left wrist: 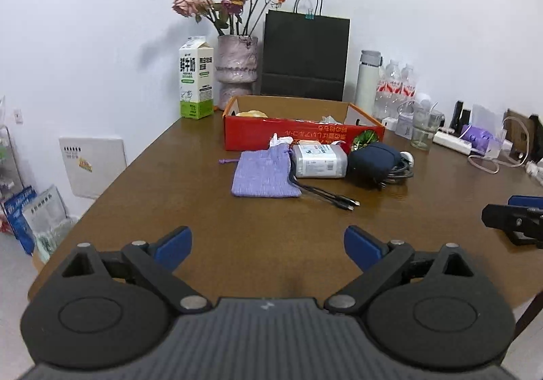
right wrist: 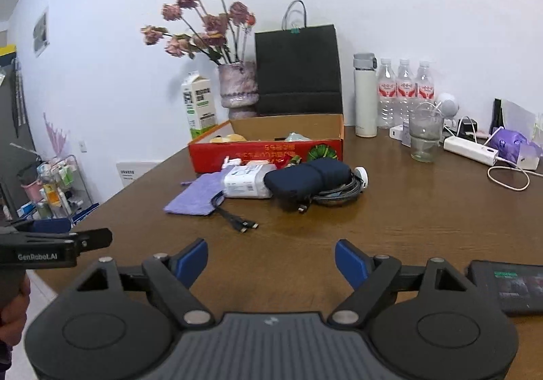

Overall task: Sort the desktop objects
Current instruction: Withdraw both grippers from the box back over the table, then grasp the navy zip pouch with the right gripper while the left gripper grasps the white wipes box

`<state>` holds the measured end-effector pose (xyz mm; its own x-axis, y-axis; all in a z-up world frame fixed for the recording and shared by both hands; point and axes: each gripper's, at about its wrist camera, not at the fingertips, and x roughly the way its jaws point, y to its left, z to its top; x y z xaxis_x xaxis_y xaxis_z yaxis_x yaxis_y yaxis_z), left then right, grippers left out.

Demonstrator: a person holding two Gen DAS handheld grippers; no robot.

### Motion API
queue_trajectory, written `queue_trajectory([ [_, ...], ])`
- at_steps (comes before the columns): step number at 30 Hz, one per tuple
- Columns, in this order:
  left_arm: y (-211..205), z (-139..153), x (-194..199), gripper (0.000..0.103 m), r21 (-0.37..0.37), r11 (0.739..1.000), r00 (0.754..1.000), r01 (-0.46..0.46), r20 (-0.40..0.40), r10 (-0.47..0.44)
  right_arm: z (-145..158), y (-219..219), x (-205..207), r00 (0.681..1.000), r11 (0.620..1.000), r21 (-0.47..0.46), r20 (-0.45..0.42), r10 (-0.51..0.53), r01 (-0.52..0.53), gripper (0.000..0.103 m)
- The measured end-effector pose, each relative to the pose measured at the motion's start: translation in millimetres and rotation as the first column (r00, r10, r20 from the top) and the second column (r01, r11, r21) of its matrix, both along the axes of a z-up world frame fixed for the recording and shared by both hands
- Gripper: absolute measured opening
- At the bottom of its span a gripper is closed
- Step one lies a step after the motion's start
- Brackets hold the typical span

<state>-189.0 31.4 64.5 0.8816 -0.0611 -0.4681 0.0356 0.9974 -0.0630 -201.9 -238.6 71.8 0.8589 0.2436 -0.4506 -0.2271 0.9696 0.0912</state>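
Note:
A cluster of small items lies mid-table in front of a red cardboard box [left wrist: 288, 135] [right wrist: 264, 150]. It holds a purple knit pouch [left wrist: 263, 174] [right wrist: 198, 193], a white wrapped pack [left wrist: 319, 161] [right wrist: 246, 181], a navy zip case [left wrist: 373, 162] [right wrist: 307, 176], a coiled grey cable with a white plug [right wrist: 342, 191] and black cable ends [left wrist: 336, 198] [right wrist: 242, 222]. My left gripper [left wrist: 268, 249] is open over bare wood near the front edge, well short of the cluster. My right gripper [right wrist: 271, 259] is open too, with nothing between its blue pads.
Along the back wall stand a milk carton [left wrist: 197, 77], a vase of dried roses [left wrist: 237, 71], a black paper bag [left wrist: 305, 54], a white flask [right wrist: 366, 94], water bottles [right wrist: 405, 91] and a glass [right wrist: 424, 137]. A power strip [right wrist: 470, 149] and a dark tablet [right wrist: 509, 285] lie at the right.

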Motion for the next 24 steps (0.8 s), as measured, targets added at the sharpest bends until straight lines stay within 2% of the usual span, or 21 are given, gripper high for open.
queue_trajectory([
  [2,3,-1,-14,0.099,-0.005,1.000,1.000,-0.007,0.006,0.007,3,-1,-16,1.000,1.000,-0.015,0.026,-0.017,0.017,0.086],
  [5,6,-1,-29,0.100,0.028,0.999,1.000,-0.019,0.024,0.019,5,-4,-33,0.999,1.000,-0.003,0.042,-0.031,0.031,0.088],
  [10,8,-1,-33,0.101,0.025,0.999,0.999,-0.025,0.021,0.024,-1,0,-31,0.999,0.999,-0.010,0.032,-0.035,0.035,0.088],
  [17,10,-7,-16,0.101,0.013,0.999,0.999,-0.032,-0.005,0.032,-8,4,-21,0.999,0.999,-0.015,0.019,-0.034,0.034,0.087],
  [24,7,-9,23,0.100,0.002,0.999,0.999,-0.032,-0.025,0.032,-14,11,7,1.000,0.999,-0.034,0.004,-0.008,0.008,0.085],
])
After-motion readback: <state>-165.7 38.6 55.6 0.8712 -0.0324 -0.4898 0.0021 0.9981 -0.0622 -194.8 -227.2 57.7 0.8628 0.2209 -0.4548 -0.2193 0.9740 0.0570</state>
